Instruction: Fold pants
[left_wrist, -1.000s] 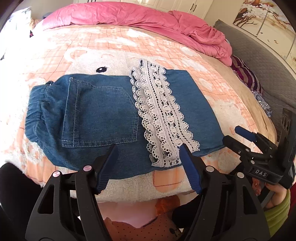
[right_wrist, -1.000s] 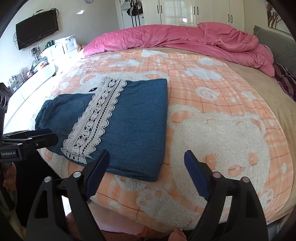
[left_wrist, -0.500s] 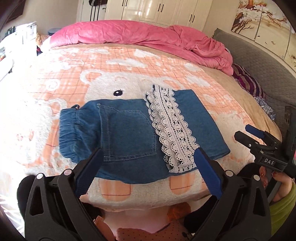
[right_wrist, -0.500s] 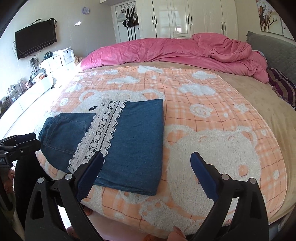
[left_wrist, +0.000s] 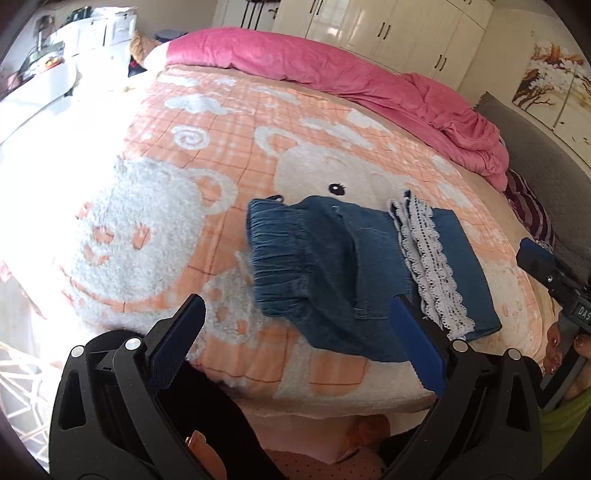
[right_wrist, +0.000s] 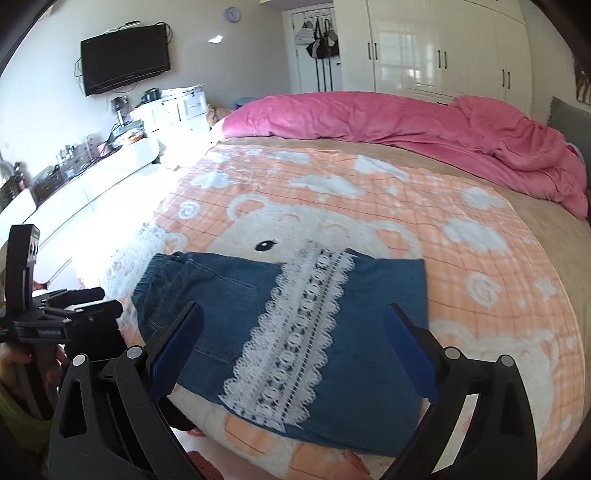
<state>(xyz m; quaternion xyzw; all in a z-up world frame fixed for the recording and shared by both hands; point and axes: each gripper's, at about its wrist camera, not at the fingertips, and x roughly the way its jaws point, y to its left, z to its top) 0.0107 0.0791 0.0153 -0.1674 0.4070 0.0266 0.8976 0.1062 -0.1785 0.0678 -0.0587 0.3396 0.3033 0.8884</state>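
Note:
The blue denim pants (left_wrist: 332, 266) lie folded on the bed near its front edge, with a white lace trim strip (left_wrist: 428, 262) across them and the elastic waistband at the left. They also show in the right wrist view (right_wrist: 303, 325) with the lace (right_wrist: 295, 343) down the middle. My left gripper (left_wrist: 299, 347) is open and empty, held back off the bed edge in front of the waistband. My right gripper (right_wrist: 295, 354) is open and empty, above the bed's front edge in front of the pants. Each gripper appears at the edge of the other's view.
The bed carries an orange-and-white bear blanket (left_wrist: 184, 206). A rumpled pink duvet (right_wrist: 406, 122) lies along the far side. A grey headboard (left_wrist: 535, 155) is at the right. White cabinets and a wall TV (right_wrist: 125, 57) stand left of the bed.
Both grippers have pulled back from the pants and risen. The left view has swung left toward the waistband. The right view has swung left over the pants. The pants lie unmoved.

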